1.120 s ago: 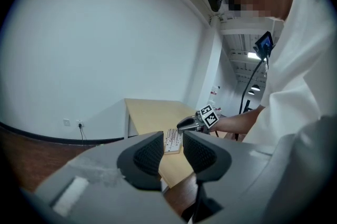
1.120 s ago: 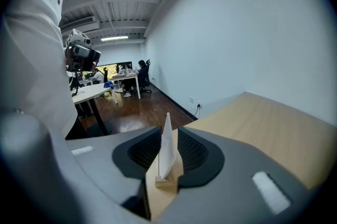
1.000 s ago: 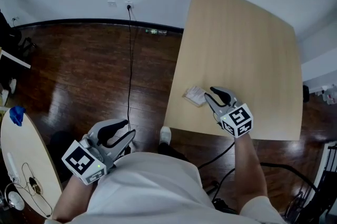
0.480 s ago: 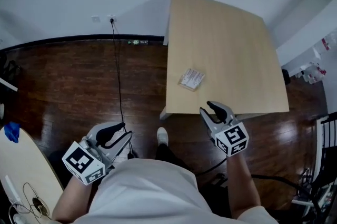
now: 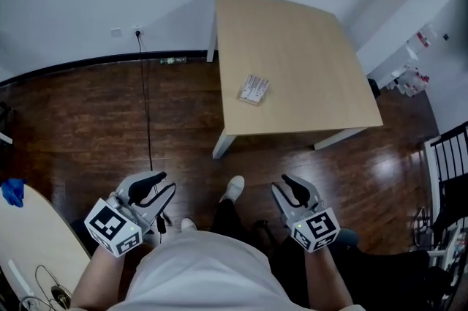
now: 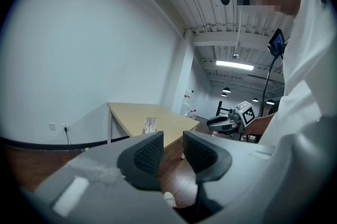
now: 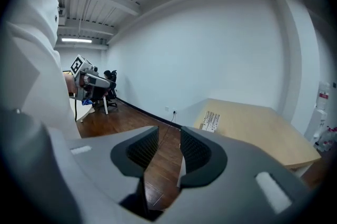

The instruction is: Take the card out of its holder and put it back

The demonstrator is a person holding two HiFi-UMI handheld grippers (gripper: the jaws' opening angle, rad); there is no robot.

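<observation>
The card in its holder (image 5: 253, 89) lies flat near the left edge of the light wooden table (image 5: 307, 75), with nothing touching it. Both grippers hang close to my body over the dark floor, well short of the table. My left gripper (image 5: 152, 189) is open and empty. The jaws of my right gripper (image 5: 287, 189) are opening with nothing between them. The left gripper view shows the card (image 6: 150, 124) on the table (image 6: 129, 110) beyond the left gripper (image 6: 172, 139). The right gripper view shows the card (image 7: 211, 120) past the right gripper (image 7: 168, 137).
A black cable (image 5: 145, 108) runs from a wall socket across the wooden floor. A round pale table (image 5: 33, 247) with a blue thing (image 5: 11, 191) stands at the lower left. My shoe (image 5: 234, 187) is between the grippers. A black rail (image 5: 447, 156) stands at right.
I have stepped back from the table. My right gripper has come away from the card at the table's edge and now hangs over the floor. The card stays on the table.
</observation>
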